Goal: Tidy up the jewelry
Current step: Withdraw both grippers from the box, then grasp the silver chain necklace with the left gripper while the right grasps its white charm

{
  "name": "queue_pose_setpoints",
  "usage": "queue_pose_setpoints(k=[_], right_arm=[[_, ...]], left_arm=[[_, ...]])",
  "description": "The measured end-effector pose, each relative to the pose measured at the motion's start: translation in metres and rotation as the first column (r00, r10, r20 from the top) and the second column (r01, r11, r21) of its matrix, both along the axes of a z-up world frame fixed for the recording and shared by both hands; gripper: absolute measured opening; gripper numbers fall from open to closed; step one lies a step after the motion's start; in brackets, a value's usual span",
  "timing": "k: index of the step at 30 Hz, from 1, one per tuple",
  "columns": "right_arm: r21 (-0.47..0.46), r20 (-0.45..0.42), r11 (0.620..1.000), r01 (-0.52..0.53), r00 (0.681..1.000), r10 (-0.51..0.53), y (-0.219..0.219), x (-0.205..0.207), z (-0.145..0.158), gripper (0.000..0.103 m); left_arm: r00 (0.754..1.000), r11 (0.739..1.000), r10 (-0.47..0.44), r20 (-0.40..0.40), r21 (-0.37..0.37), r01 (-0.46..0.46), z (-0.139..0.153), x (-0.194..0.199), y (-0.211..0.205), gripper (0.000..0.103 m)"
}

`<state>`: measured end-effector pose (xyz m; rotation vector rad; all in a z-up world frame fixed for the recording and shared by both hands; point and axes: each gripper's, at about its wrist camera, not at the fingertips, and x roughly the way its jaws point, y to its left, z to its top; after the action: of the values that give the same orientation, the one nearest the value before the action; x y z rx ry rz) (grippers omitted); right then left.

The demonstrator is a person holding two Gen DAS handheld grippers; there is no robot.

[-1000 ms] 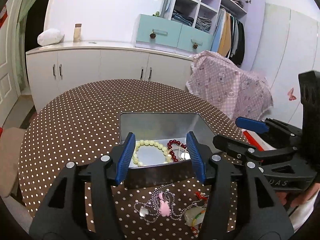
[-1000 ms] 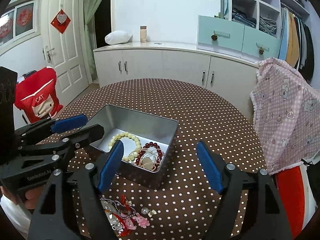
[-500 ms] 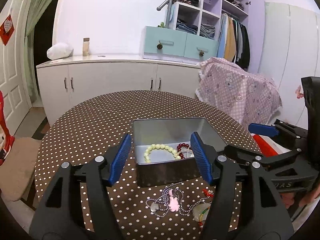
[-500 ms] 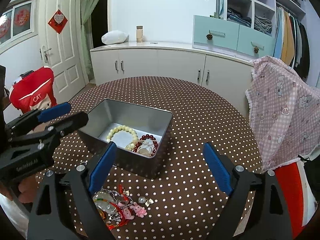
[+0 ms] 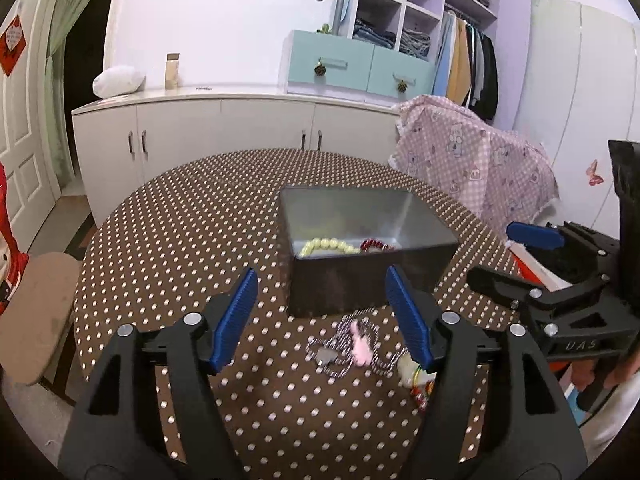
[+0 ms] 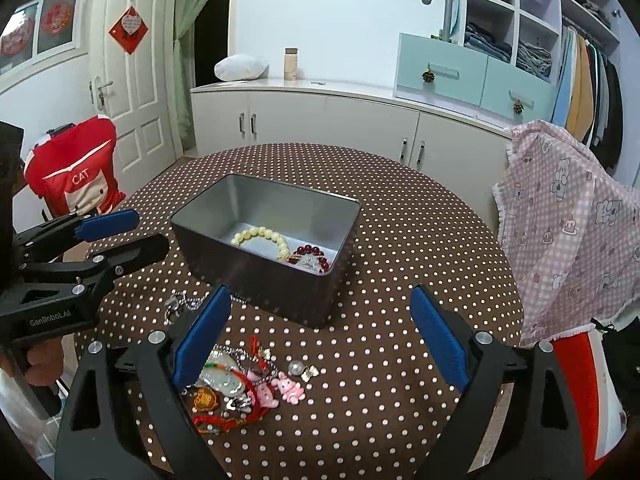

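A dark metal tin point(image 5: 360, 280) point(image 6: 280, 276) stands on the polka-dot table. It holds a pale bead bracelet point(image 6: 264, 235) point(image 5: 328, 246) and a red bead bracelet point(image 6: 312, 254) point(image 5: 374, 245). Loose jewelry lies in front of the tin: a chain with a pink charm point(image 5: 360, 346), a jade pendant point(image 6: 226, 380), pink charms point(image 6: 288, 390), a pearl point(image 6: 296, 367). My left gripper point(image 5: 324, 320) is open and empty, above the chain. My right gripper point(image 6: 320, 340) is open and empty, above the pile. Each gripper shows in the other's view, the right point(image 5: 532, 258) and the left point(image 6: 120, 234).
The round brown table point(image 6: 420, 240) is dotted white. A pink cloth-draped chair point(image 6: 568, 220) stands at the right. A red chair cover point(image 6: 76, 172) is at the left. White cabinets point(image 6: 320, 120) line the far wall.
Both grippers have pulled back from the tin toward the near edge of the table. The tin now looks farther away, and the loose jewelry lies between the fingers.
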<state>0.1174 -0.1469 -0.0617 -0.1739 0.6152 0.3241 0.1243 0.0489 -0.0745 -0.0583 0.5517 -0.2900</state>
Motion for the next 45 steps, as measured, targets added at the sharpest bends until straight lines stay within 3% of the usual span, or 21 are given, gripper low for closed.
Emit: queue_pose_setpoints(k=[14,16,19,20,21,24,29,35,39,45], right_arm=[[0.006,-0.072,0.999,-0.051,0.996,0.052,0.012,-0.005,-0.021,0.088],[0.034,-0.094,0.998,-0.061,0.994,0.064,0.011,-0.004,-0.021,0.088],[0.053,-0.105,0.996,-0.073,0.991,0.078,0.01,-0.006,-0.021,0.088],[0.059,-0.113,0.995,-0.08,0.99,0.086,0.01,-0.006,-0.022,0.088],[0.076,-0.133,0.992,-0.096,0.985,0.106,0.009,-0.004,-0.023,0.088],[0.104,-0.18,0.989,-0.102,0.976,0.12,0.007,0.0,-0.028,0.088],[0.089,-0.188,0.991,-0.098,0.975,0.114,0.007,0.003,-0.033,0.088],[0.051,-0.172,0.992,-0.118,0.977,0.125,0.018,0.003,-0.036,0.088],[0.03,-0.152,0.991,-0.127,0.98,0.13,0.023,0.004,-0.035,0.088],[0.004,-0.129,0.988,-0.152,0.98,0.151,0.033,0.007,-0.03,0.088]], left_arm=[[0.989,0.998,-0.067,-0.131,-0.011,0.066,-0.032,0.007,0.002,0.066],[0.987,0.997,-0.075,-0.143,-0.004,0.075,-0.036,0.007,0.0,0.062],[0.984,0.997,-0.074,-0.165,0.016,0.077,-0.042,0.01,-0.003,0.048],[0.983,0.998,-0.059,-0.175,0.025,0.064,-0.045,0.012,-0.003,0.037],[0.982,0.998,-0.046,-0.181,0.034,0.053,-0.046,0.013,-0.004,0.034],[0.985,0.997,-0.046,-0.166,0.05,0.054,-0.049,0.015,-0.006,0.033],[0.987,0.991,-0.064,-0.144,0.107,0.08,-0.049,0.01,-0.013,0.033],[0.99,0.989,-0.077,-0.12,0.118,0.091,-0.049,0.009,-0.012,0.018],[0.991,0.993,-0.076,-0.114,0.085,0.086,-0.051,0.008,-0.006,0.016],[0.993,0.996,-0.053,-0.109,-0.077,0.044,-0.053,0.008,0.017,0.015]])
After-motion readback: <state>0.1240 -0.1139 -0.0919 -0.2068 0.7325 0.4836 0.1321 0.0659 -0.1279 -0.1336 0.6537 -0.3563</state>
